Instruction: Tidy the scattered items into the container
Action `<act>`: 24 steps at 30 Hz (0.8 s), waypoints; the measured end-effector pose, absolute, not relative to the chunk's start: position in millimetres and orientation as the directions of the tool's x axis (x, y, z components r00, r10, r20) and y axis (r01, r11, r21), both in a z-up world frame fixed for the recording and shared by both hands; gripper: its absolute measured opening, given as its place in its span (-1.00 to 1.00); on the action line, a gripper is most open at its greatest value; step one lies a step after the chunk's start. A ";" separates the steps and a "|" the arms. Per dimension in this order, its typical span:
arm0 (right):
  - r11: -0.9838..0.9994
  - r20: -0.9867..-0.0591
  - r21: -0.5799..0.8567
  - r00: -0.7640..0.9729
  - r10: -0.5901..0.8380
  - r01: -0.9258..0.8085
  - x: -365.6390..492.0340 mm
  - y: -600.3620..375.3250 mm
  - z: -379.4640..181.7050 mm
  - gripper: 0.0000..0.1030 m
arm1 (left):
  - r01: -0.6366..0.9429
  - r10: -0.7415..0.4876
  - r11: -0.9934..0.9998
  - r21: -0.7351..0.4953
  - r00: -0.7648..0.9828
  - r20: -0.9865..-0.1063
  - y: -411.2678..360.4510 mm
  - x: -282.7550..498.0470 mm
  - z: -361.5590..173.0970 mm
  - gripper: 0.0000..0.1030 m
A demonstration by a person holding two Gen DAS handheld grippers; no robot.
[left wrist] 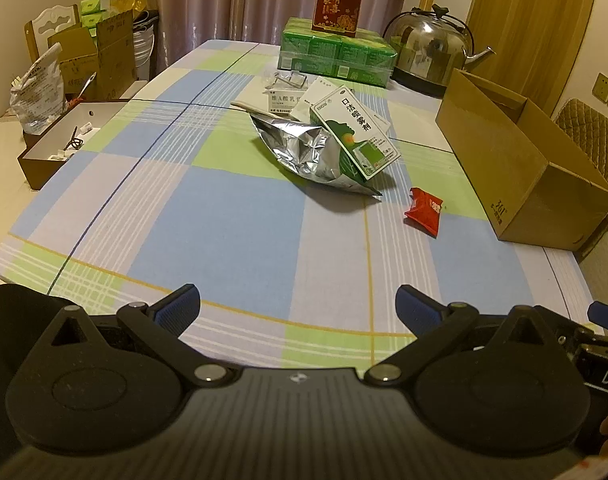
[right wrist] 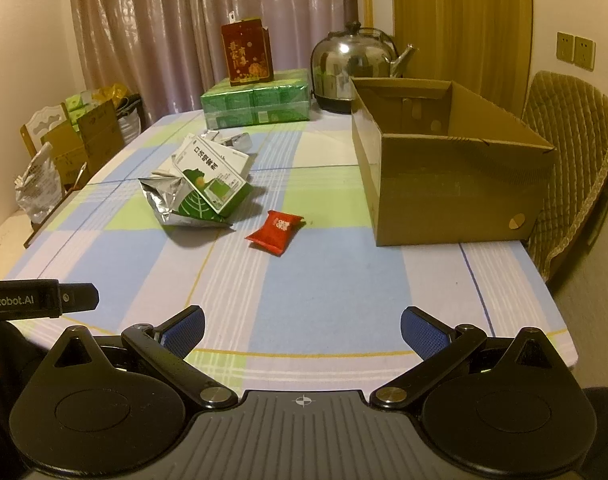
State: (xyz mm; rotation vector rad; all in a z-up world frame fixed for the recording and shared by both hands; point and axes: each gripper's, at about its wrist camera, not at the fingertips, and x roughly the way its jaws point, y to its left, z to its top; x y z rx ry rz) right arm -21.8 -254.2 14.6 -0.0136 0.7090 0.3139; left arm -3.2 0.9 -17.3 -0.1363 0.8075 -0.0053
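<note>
An open cardboard box [left wrist: 520,160] [right wrist: 448,168] stands at the table's right edge. A crumpled silver foil bag [left wrist: 304,150] [right wrist: 171,200] lies mid-table with a green and white medicine carton [left wrist: 354,132] [right wrist: 211,178] leaning on it. A red snack packet [left wrist: 424,210] [right wrist: 275,229] lies between them and the box. More white cartons [left wrist: 287,100] lie behind. My left gripper [left wrist: 297,306] and right gripper [right wrist: 302,330] are open and empty, near the table's front edge, well short of the items.
A green pack of cartons [left wrist: 336,56] with a red gift box [left wrist: 338,0] and a steel kettle [left wrist: 430,46] stand at the far end. A brown tray [left wrist: 59,144] sits at the left edge. A padded chair [right wrist: 572,152] stands right of the box.
</note>
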 end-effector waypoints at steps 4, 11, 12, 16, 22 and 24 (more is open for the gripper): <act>0.953 -0.643 0.093 0.714 0.279 -0.288 -21.7 -254.4 14.5 0.97 | -0.050 -0.056 0.991 -0.124 0.692 -0.720 0.7 -3.2 -17.4 0.98; 0.953 -0.649 0.094 0.708 0.277 -0.287 -21.2 -255.3 12.9 0.97 | -0.053 -0.055 0.991 -0.126 0.690 -0.722 1.0 -3.4 -17.0 0.98; 0.953 -0.651 0.094 0.707 0.277 -0.288 -21.4 -255.0 12.9 0.97 | -0.053 -0.055 0.991 -0.126 0.690 -0.722 1.0 -3.1 -16.9 0.98; 0.951 -0.649 0.097 0.706 0.284 -0.293 -21.3 -254.7 12.9 0.97 | -0.053 -0.054 0.991 -0.125 0.690 -0.721 1.1 -3.1 -16.8 0.98; 0.932 -0.648 0.031 0.703 0.295 -0.362 -20.3 -243.9 13.1 0.97 | -0.044 -0.047 0.993 -0.108 0.700 -0.712 3.2 -1.5 -14.3 0.98; 0.921 -0.640 0.023 0.702 0.312 -0.389 -18.6 -241.1 12.7 0.97 | -0.040 -0.045 0.994 -0.103 0.705 -0.707 4.5 0.6 -11.8 0.98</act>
